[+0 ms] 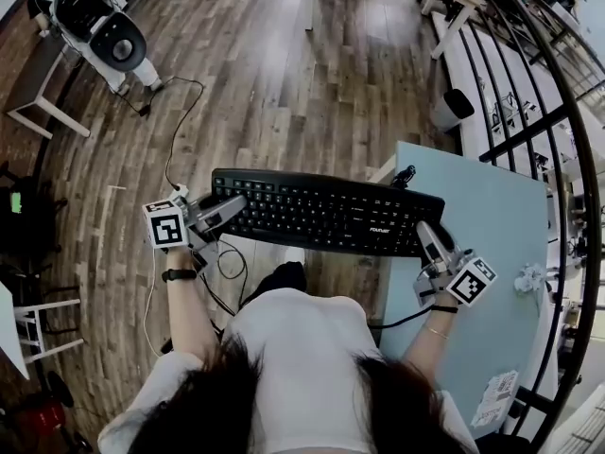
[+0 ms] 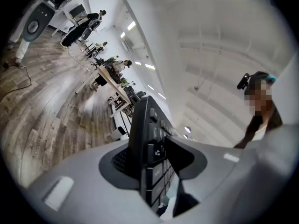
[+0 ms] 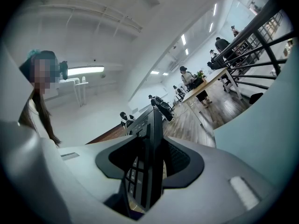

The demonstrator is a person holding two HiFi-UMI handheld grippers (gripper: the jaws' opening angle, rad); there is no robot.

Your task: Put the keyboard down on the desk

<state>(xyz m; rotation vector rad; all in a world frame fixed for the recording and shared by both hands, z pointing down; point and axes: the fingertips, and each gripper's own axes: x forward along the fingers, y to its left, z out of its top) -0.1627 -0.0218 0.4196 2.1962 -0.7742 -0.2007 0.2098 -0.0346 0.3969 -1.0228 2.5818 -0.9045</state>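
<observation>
A black keyboard hangs level in the air in front of me, its left part over the wooden floor and its right end over the left edge of the light-blue desk. My left gripper is shut on the keyboard's left end. My right gripper is shut on its right end, above the desk. In the left gripper view the keyboard runs edge-on between the jaws of the left gripper. The right gripper view shows the keyboard clamped the same way in the right gripper.
A white machine stands on the floor at the far left, with a cable trailing from it. On the desk lie a small white object and a printed tag. A black railing runs along the right. People stand by distant tables.
</observation>
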